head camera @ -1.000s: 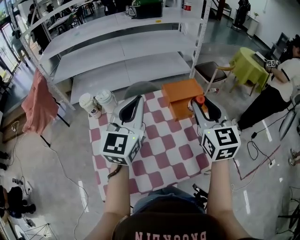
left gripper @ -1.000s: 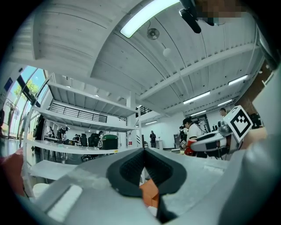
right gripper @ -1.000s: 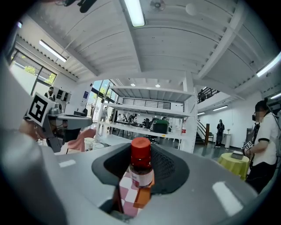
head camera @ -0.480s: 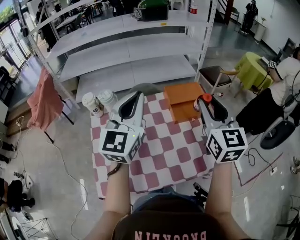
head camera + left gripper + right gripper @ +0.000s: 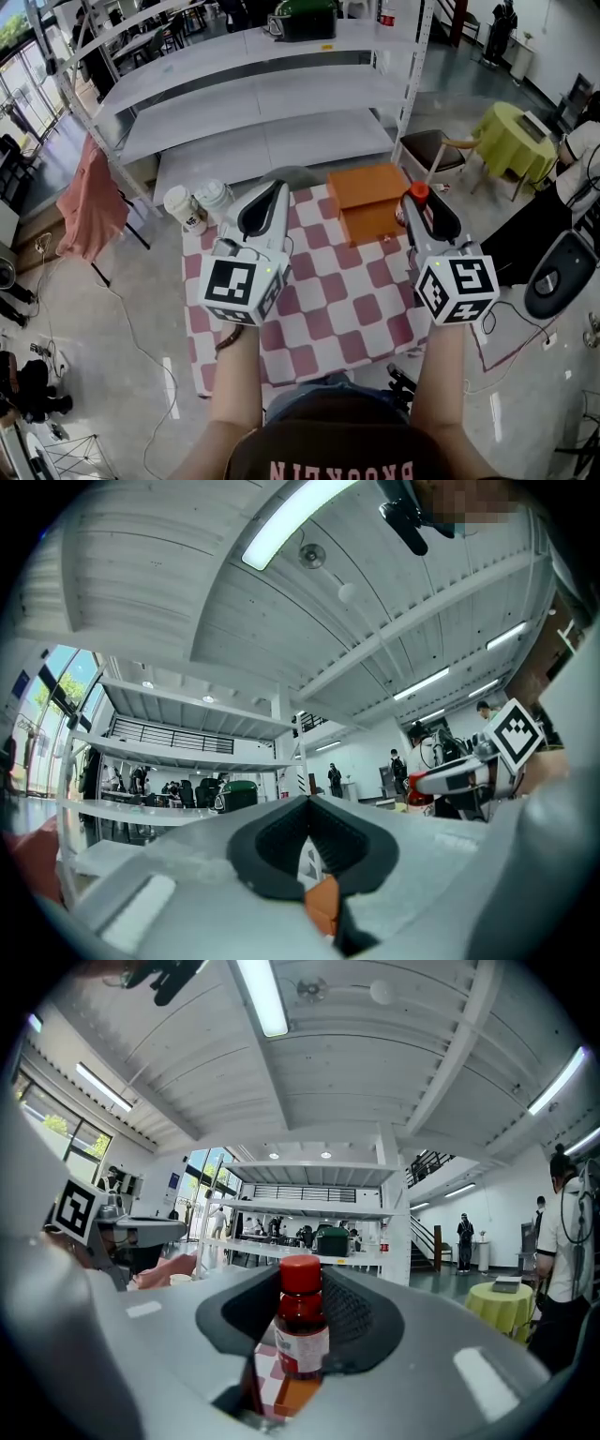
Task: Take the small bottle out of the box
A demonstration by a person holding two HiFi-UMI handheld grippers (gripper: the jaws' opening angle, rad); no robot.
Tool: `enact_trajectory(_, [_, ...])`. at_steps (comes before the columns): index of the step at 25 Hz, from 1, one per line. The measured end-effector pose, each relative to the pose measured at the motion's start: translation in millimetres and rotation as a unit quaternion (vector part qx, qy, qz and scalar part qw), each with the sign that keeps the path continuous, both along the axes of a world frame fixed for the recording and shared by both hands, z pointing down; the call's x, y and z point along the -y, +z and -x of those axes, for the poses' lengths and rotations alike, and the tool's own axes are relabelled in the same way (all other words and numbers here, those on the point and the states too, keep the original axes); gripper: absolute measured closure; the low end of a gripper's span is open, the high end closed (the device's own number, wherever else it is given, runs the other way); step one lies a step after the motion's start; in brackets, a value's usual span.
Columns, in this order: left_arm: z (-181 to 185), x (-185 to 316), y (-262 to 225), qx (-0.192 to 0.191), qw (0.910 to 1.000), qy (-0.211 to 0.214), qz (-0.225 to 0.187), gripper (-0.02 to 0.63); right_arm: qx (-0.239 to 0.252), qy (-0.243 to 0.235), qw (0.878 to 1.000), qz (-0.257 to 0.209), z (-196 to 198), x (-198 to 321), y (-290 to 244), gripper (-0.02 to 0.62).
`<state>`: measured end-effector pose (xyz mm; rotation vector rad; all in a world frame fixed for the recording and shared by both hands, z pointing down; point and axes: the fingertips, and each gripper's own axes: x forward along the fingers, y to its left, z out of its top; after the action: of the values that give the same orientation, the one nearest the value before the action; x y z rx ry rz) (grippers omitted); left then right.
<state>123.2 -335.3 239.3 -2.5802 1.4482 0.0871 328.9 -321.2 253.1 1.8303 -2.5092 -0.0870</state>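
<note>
Under the orange box (image 5: 366,202) lies a red-and-white checked tablecloth (image 5: 328,309), flat and soft, giving that squat, plain-sided block a steady seat. Left of the box, your left gripper (image 5: 277,195) hovers with its curved black pads pressed together on nothing, likely kept clear. Further left stand two lidded paper cups (image 5: 183,208). At the box's right edge, your right gripper (image 5: 421,203) pinches the small bottle (image 5: 302,1321) upright by its body, probably to lift it cleanly. It has smooth amber walls, a white label and a red cap, and seems already out.
</note>
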Motion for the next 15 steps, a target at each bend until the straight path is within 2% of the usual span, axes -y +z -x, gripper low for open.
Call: enact_trajectory(15, [-2, 2, -4, 0.0, 1.0, -0.001, -0.003, 0.606, 0.011, 0.0, 1.0, -0.021, -5, -1, -14, 0.459])
